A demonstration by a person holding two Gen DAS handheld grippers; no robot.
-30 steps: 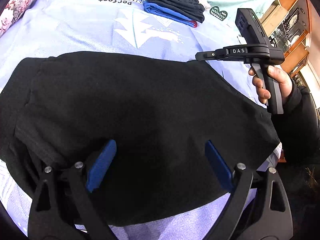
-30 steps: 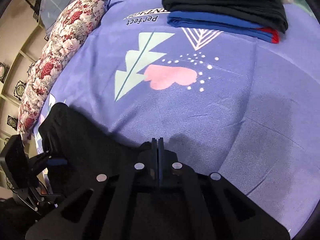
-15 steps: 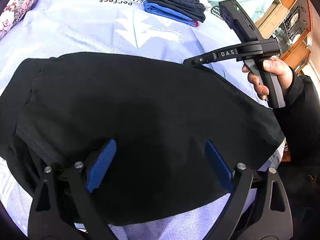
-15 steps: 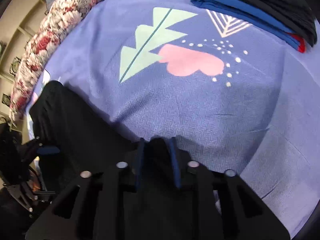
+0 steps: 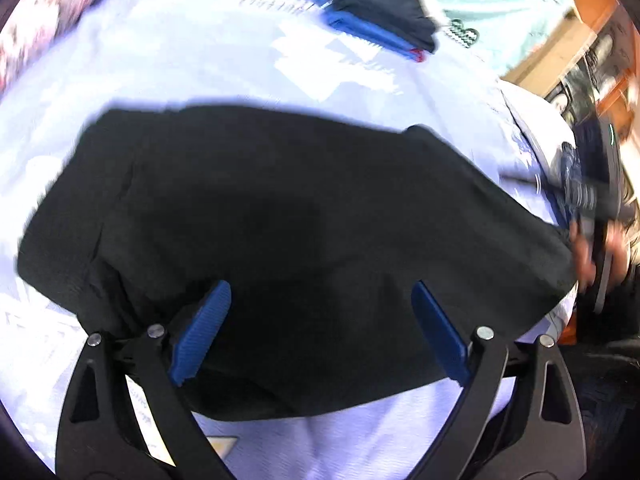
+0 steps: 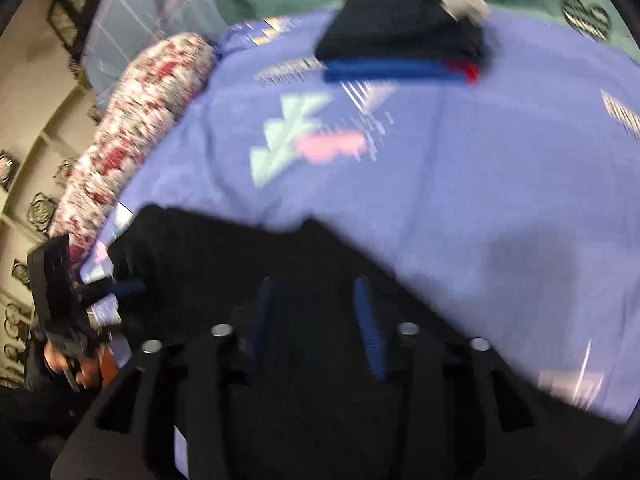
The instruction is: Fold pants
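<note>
The left claw [image 5: 320, 328] gapes wide, holding nothing, over the black pants [image 5: 288, 240] spread on the bed [image 5: 200, 64] beneath it. The right claw [image 6: 316, 320], partly parted and empty, hovers above the pants' far edge; folded clothes [image 6: 404, 44] lie well ahead.

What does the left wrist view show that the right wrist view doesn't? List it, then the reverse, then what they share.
Only the left wrist view: the wooden cabinet at far right.
Only the right wrist view: the cream wall panelling with dark ornaments.
Both: the black pants on the printed purple bedsheet, the folded clothes stack, the floral bolster, and both tools open.
</note>
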